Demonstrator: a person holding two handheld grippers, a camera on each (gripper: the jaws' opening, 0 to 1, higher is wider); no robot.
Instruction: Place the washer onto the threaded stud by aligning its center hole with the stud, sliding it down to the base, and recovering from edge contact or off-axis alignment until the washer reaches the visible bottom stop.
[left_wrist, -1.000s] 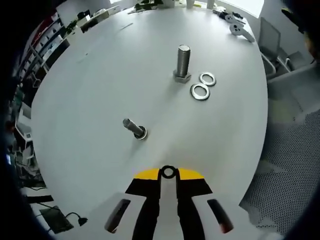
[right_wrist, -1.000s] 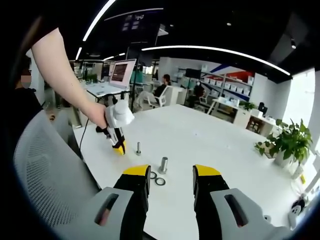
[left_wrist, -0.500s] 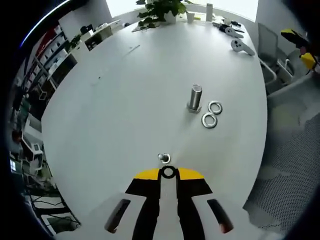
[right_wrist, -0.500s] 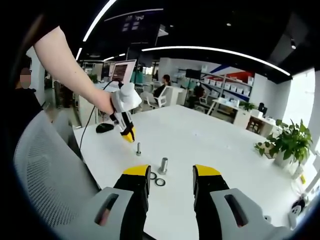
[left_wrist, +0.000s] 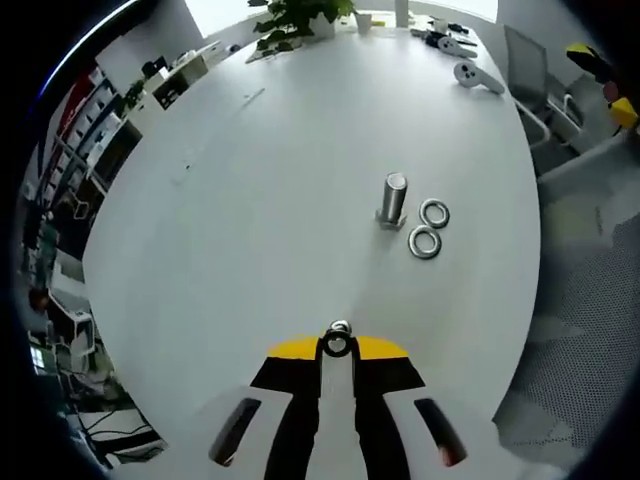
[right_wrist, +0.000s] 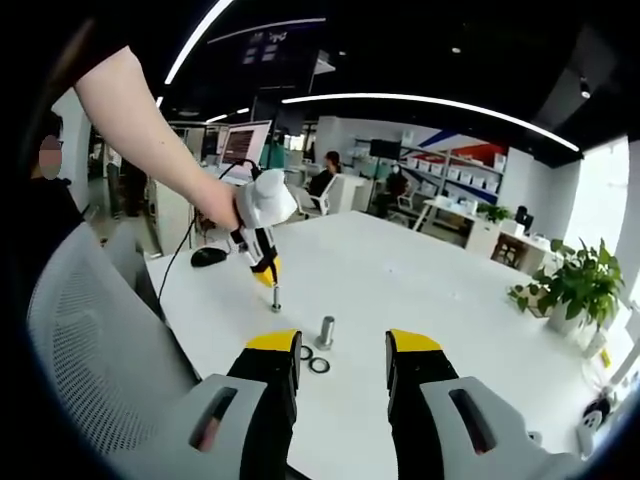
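Left tool (left_wrist: 337, 347), jaws pinched on a washer (left_wrist: 337, 346), hovers directly above the threaded stud (right_wrist: 276, 297); keep the hole centred, lower straight. Right tool (right_wrist: 343, 362) gapes wide, idle.

Silver washer (left_wrist: 337, 345) sits pinched flat just above upright threaded stud (right_wrist: 275, 299).

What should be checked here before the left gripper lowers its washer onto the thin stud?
1. Small steel washer pinched at the left gripper tips: ok.
2. Washer hole over the thin upright threaded stud: cannot tell; in the left gripper view the stud top sits just beyond the washer.
3. Stud upright on the white table: ok.
4. Washer at the bottom stop: not ok, gripper is above the stud.
5. Right gripper clear, jaws apart, empty: ok.
6. Large steel bolt and two spare washers apart from the stud: ok.
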